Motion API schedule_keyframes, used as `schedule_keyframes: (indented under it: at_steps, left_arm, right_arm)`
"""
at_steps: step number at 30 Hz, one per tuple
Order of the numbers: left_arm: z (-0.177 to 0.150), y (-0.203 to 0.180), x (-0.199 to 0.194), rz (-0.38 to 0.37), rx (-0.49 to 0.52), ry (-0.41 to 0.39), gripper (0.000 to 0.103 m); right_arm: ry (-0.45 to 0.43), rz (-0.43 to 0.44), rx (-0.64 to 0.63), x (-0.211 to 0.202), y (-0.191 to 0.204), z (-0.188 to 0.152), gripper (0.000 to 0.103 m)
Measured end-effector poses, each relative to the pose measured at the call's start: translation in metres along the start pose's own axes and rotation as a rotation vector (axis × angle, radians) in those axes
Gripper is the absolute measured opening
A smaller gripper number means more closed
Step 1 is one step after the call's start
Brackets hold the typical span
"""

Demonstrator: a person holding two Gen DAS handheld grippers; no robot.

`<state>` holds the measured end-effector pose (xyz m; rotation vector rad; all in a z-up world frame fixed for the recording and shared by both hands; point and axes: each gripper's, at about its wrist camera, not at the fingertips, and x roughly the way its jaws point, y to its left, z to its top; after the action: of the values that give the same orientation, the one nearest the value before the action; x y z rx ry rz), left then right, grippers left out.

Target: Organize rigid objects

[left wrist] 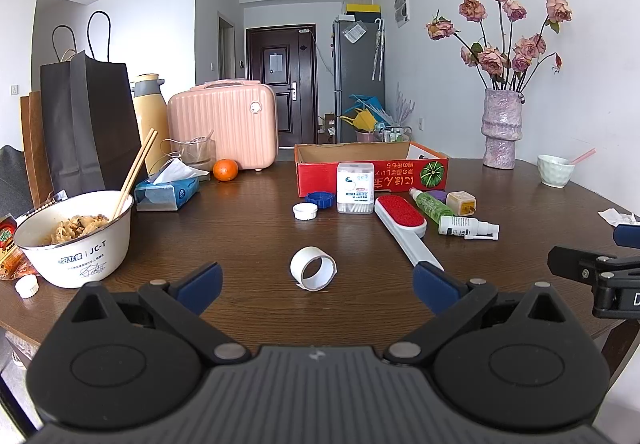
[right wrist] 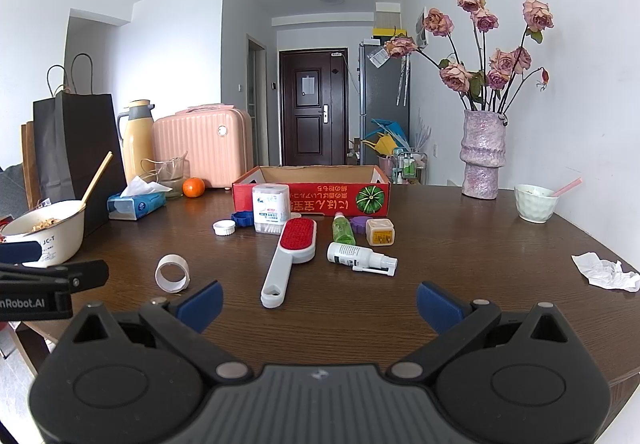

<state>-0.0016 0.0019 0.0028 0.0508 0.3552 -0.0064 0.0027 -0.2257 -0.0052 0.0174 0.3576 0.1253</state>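
Both grippers hover over the near edge of the dark wood round surface (right wrist: 460, 244), nothing held; left gripper (left wrist: 318, 284) has its blue-padded fingers spread wide, with the white tape roll (left wrist: 313, 268) lying on its side just beyond and between them, so I'd judge that's the first pick; right gripper (right wrist: 318, 302) is equally wide apart, and the white-handled lint brush with red pad (right wrist: 290, 258) has its handle end pointing at the gap, an easy grab along the handle; remaining loose rigid items sit mid-surface in a cluster just in front of the red cardboard box with watermelon print (right wrist: 312, 197): clear cotton-swab box (right wrist: 271, 212) upright and seemingly against the box wall, white round cap (right wrist: 224, 228) and blue scalloped cap (right wrist: 242, 219) beside it, green bottle (right wrist: 343, 230) and white spray bottle (right wrist: 358, 256) both lying down, small cream cube with orange face (right wrist: 380, 232) upright with a purple cap (right wrist: 359, 224) behind it; box is open-topped and looks empty from here, likely the destination, which explains the items staged at its front wall; task looks unstarted; risks: tape roll may roll if nudged, spray bottle may too.
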Motion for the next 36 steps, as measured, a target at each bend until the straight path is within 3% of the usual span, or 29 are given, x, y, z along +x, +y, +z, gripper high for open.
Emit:
schedule_keyframes:
  at_steps: [36]
  left_arm:
    - [0.008,0.005,0.013,-0.005,-0.027,0.01,0.103]
  right_arm:
    - [0.012,-0.004,-0.008,0.01,0.01,0.005,0.103]
